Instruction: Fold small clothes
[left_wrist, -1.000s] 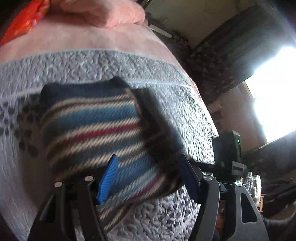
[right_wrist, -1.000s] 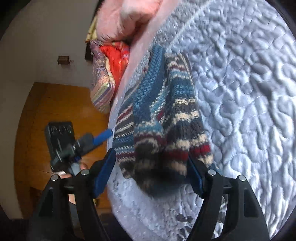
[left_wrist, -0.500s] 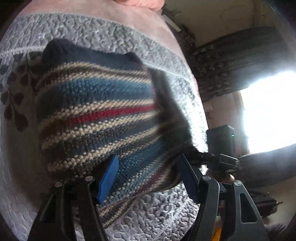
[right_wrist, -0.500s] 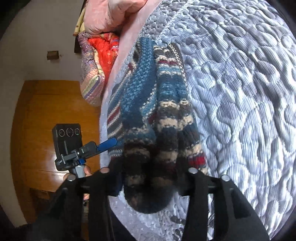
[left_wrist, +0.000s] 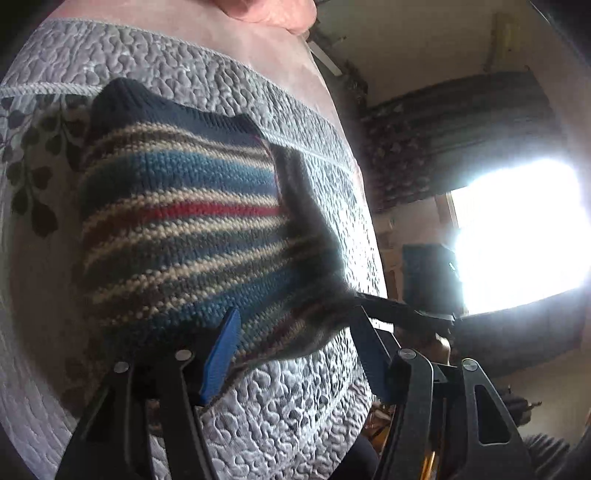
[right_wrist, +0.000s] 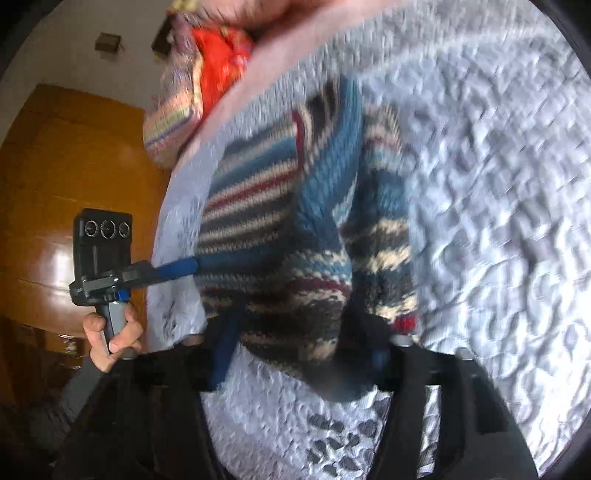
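Observation:
A striped knit sweater (left_wrist: 184, 221) in blue, cream, red and dark bands lies folded on the grey quilted bedspread (left_wrist: 288, 413). My left gripper (left_wrist: 295, 350) is open just above the sweater's near edge, and its blue left pad (left_wrist: 221, 350) overlaps the knit. In the blurred right wrist view the sweater (right_wrist: 325, 221) shows as a thick fold running away from me. My right gripper (right_wrist: 299, 350) is open with that fold's near end between its fingers. The left gripper (right_wrist: 173, 267) reaches the sweater's left side there, held by a hand (right_wrist: 110, 332).
A pink pillow (left_wrist: 273, 11) and pink sheet lie at the bed's head. Red and striped cushions (right_wrist: 192, 92) sit by an orange wooden door (right_wrist: 66, 177). A bright window (left_wrist: 517, 236) is off the bed's right edge. The right gripper's body (left_wrist: 428, 280) hangs past that edge.
The left gripper has closed in on the sweater, which now fills more of its view. The right gripper has shifted over the fold's near end, and its view is now motion-blurred.

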